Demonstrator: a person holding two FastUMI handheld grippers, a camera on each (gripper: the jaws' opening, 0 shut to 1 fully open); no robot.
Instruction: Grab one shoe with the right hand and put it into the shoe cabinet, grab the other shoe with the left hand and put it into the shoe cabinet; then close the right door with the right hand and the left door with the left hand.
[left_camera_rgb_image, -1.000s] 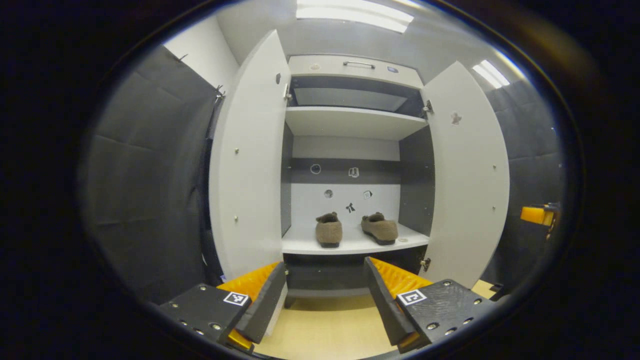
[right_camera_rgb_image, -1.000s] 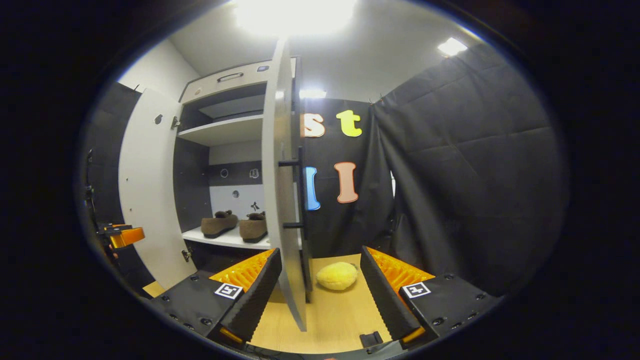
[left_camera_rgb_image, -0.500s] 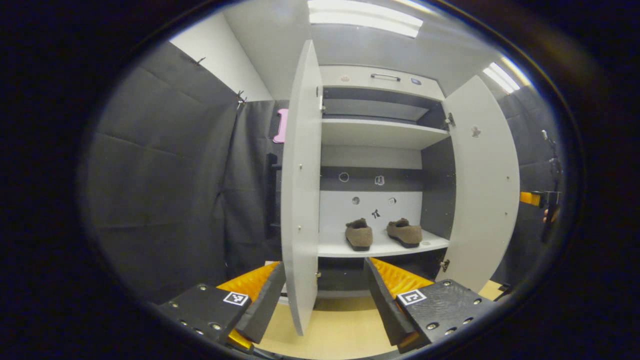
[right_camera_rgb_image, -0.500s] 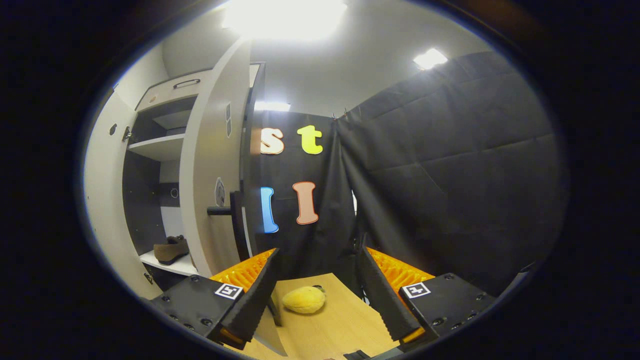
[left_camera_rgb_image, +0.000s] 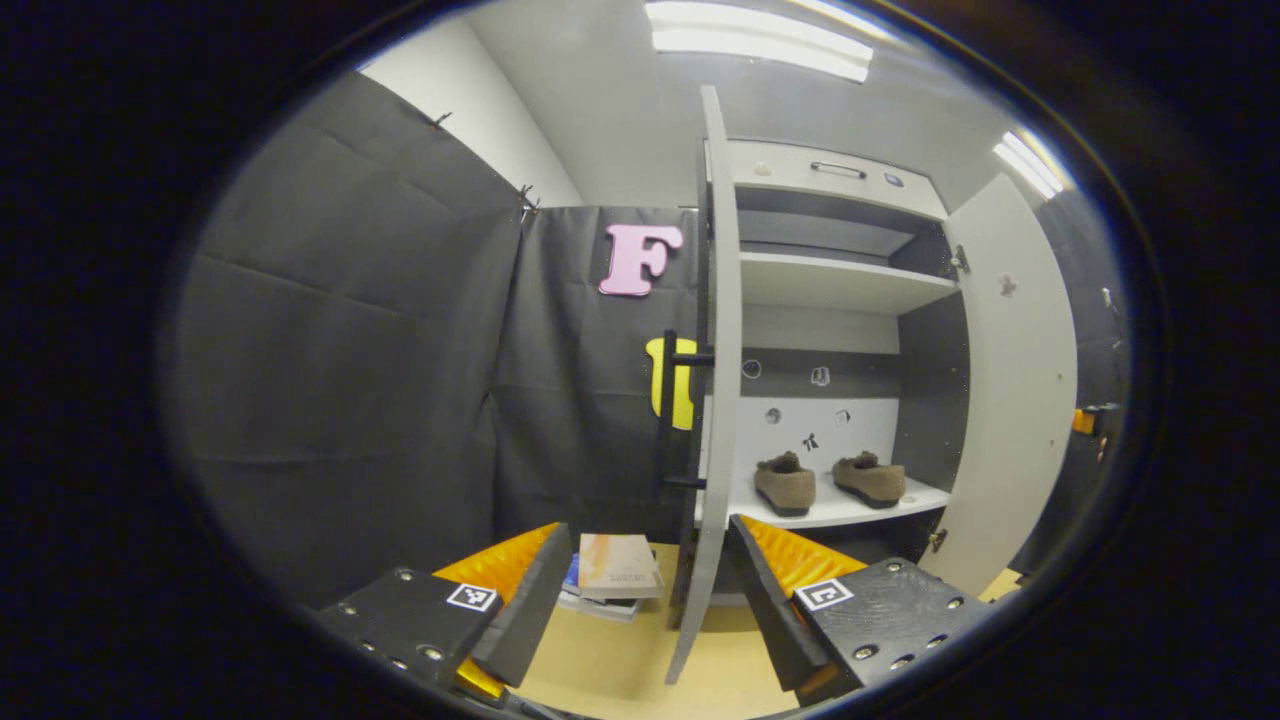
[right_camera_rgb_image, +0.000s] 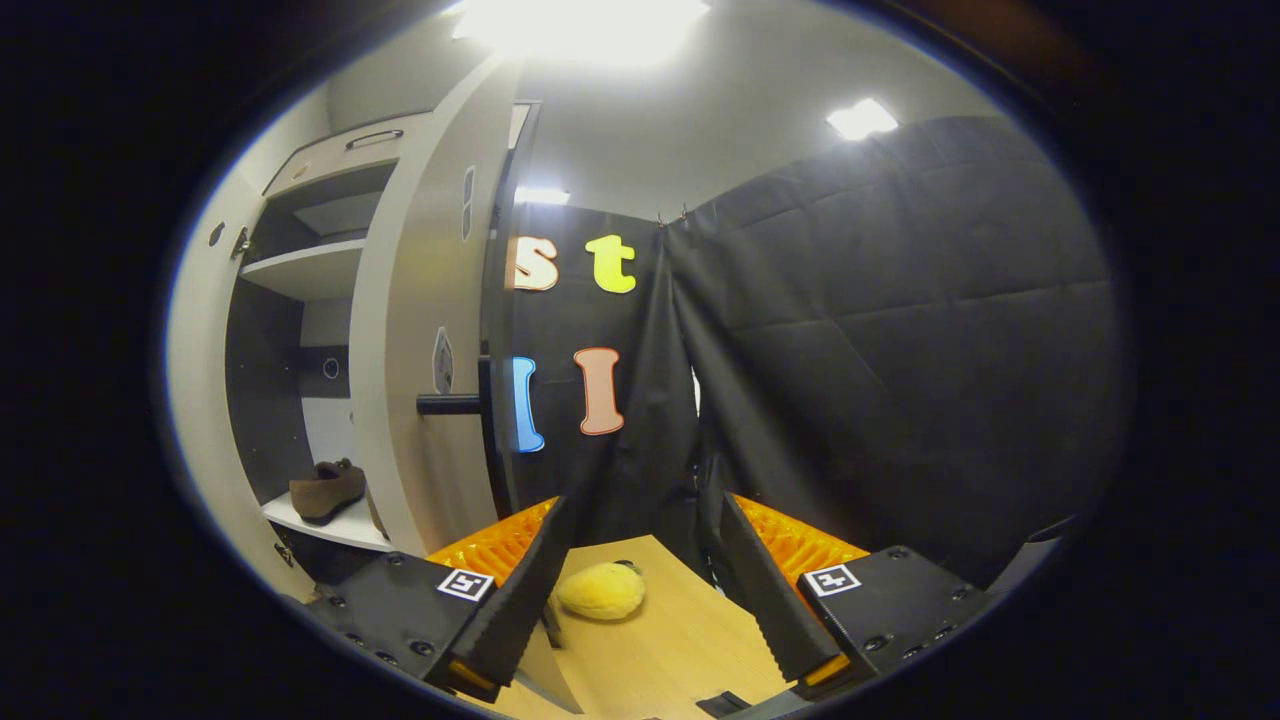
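Observation:
Two brown shoes (left_camera_rgb_image: 785, 484) (left_camera_rgb_image: 870, 477) stand side by side on the white lower shelf (left_camera_rgb_image: 835, 511) of the open shoe cabinet. In the left gripper view the left door (left_camera_rgb_image: 712, 400) is seen edge-on with its dark bar handle (left_camera_rgb_image: 668, 410), and my left gripper (left_camera_rgb_image: 650, 595) stands open with that door's lower edge between its fingers, apart from both. The right door (left_camera_rgb_image: 1010, 390) hangs open beyond. In the right gripper view my right gripper (right_camera_rgb_image: 640, 585) is open and empty beside the right door's outer face (right_camera_rgb_image: 420, 350) with its handle (right_camera_rgb_image: 455, 404); one shoe (right_camera_rgb_image: 325, 490) shows inside.
Books (left_camera_rgb_image: 612, 575) lie stacked on the wooden floor (left_camera_rgb_image: 610, 665) left of the cabinet. A yellow plush lump (right_camera_rgb_image: 600, 590) rests on the floor just behind the right door. Black cloth walls close in on both sides. The other gripper (left_camera_rgb_image: 1085, 421) shows past the right door.
The left gripper view has swung left: the left door went from broadside to edge-on, and the books and handle came into sight. The right gripper view shifted slightly since half a second ago.

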